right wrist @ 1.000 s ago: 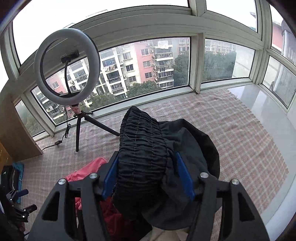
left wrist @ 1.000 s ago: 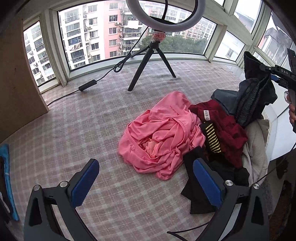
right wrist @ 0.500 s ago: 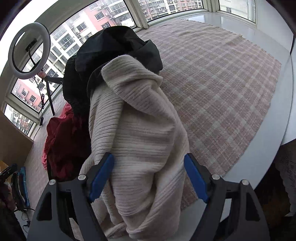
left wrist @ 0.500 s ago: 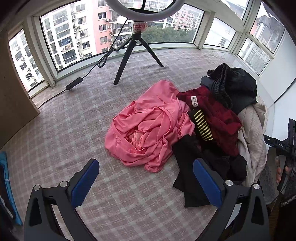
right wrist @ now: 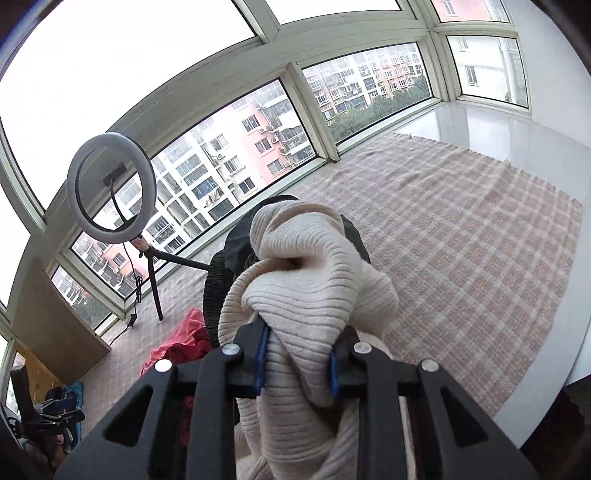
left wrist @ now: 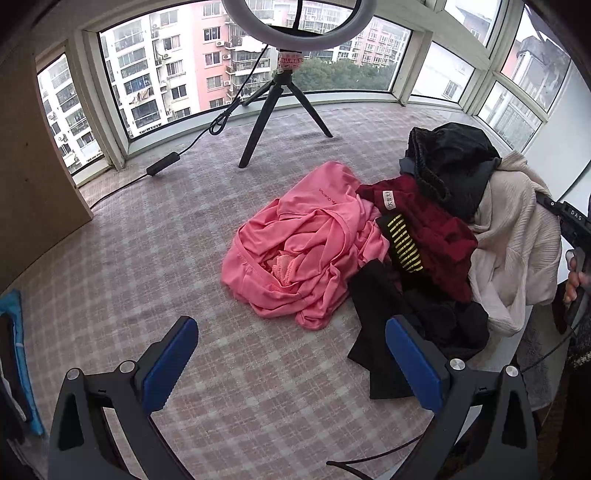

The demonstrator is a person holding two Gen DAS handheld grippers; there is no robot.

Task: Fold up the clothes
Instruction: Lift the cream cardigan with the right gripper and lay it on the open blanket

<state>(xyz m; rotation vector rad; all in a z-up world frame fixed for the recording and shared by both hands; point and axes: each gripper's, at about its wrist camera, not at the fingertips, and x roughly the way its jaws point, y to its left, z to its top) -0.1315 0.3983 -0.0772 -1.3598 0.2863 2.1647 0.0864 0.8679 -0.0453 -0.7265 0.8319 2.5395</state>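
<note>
— What lies on the plaid blanket (left wrist: 147, 258) by the bay windows?
— A clothes pile toward its right edge, with a pink garment (left wrist: 306, 251) on the pile's left side.
— And the tongs?
— The right gripper (right wrist: 297, 363) is clenched on a cream knit sweater (right wrist: 314, 295). The left gripper (left wrist: 291, 362) hangs spread wide, touching nothing.

Ring light (left wrist: 295, 22) top cut off; black garment (right wrist: 236, 254) mostly behind cream sweater (right wrist: 314, 295).

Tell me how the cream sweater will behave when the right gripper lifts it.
The cream sweater, pinched in the right gripper, will probably sag and trail, being bunched and limp. Its thick ribbing suggests some weight. It may drag the dark garment on it.
</note>
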